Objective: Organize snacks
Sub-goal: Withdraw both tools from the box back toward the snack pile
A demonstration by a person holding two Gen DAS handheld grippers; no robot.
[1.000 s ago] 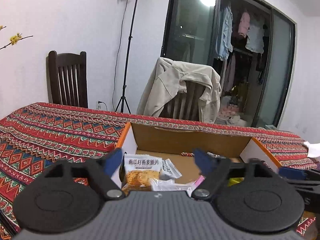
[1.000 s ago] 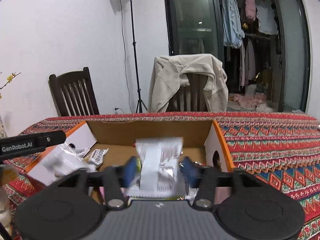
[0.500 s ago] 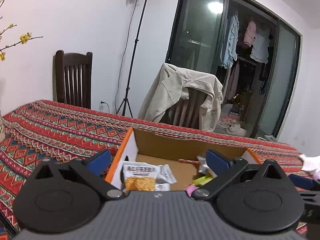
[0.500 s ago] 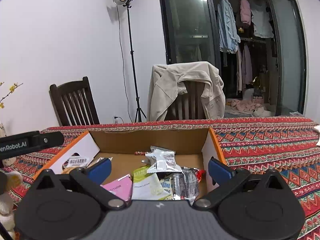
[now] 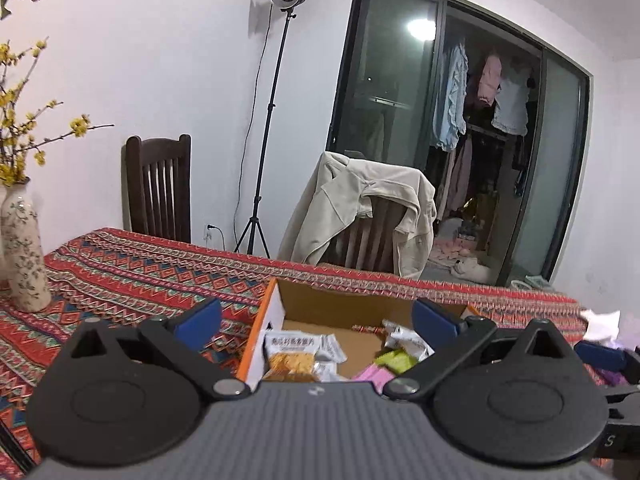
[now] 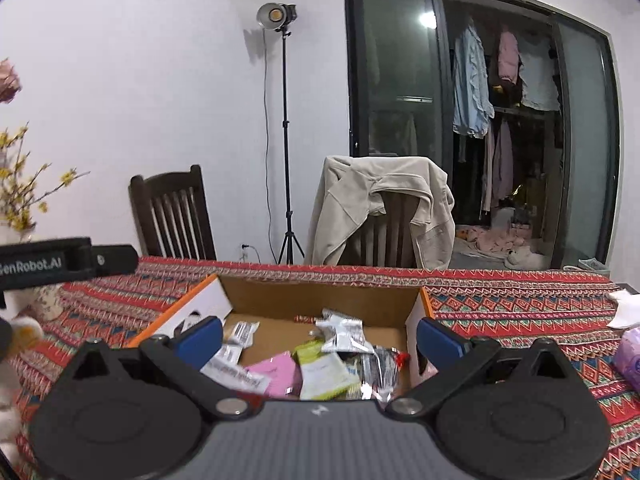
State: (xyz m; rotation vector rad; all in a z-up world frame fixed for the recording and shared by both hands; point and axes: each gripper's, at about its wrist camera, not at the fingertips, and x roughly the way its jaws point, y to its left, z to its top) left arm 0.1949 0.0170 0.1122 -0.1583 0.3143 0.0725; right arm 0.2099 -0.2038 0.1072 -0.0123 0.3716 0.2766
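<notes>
Hovering with jaws spread wide and empty, the left gripper (image 5: 316,316) and right gripper (image 6: 318,334) face the cardboard box (image 6: 320,300) just ahead, where light, crinkly, slippery snack packets (image 6: 340,334) lie loose, best pinched by a flat sealed edge.

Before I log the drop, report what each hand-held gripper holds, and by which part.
Nothing is held. The left hand-held gripper and right hand-held gripper both stand wide open above the open brown cardboard box of snack packets.
</notes>
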